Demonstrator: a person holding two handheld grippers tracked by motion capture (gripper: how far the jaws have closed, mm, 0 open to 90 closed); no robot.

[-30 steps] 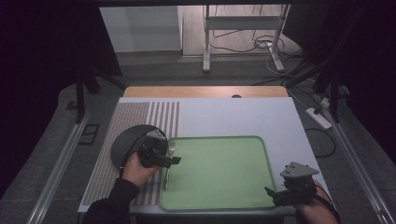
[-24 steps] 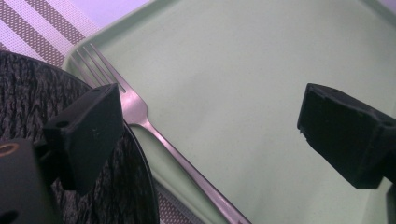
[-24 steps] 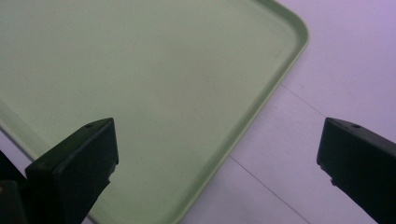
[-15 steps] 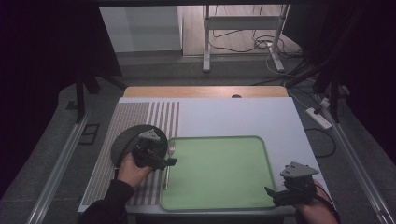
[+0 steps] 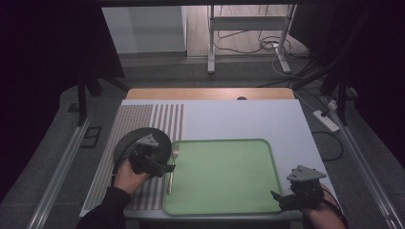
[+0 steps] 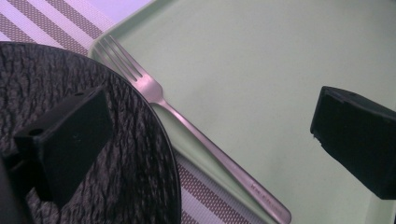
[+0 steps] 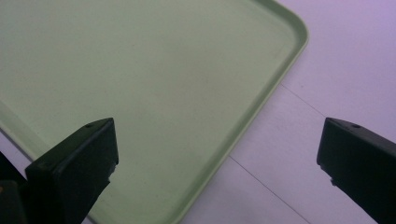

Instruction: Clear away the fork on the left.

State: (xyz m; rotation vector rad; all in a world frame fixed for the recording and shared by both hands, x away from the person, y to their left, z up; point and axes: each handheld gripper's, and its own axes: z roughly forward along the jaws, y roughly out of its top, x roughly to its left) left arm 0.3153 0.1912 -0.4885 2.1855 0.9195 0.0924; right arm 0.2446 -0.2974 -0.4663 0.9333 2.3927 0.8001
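On the table's near side, a pale green tray (image 5: 224, 176) carries a steel fork (image 6: 187, 123) along its left rim, beside a dark round plate (image 5: 138, 140). The left gripper (image 5: 165, 168), jaws just spread wide and empty, hovers over the fork; the right gripper (image 5: 279, 199) waits open. The fork looks light, stiff and slippery, best pinched mid-handle.

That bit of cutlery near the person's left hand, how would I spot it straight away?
Find the green tray on the white table. Along its left rim lies a silver fork, tines pointing away from the person. It is the one slim metal thing, beside the round black plate.
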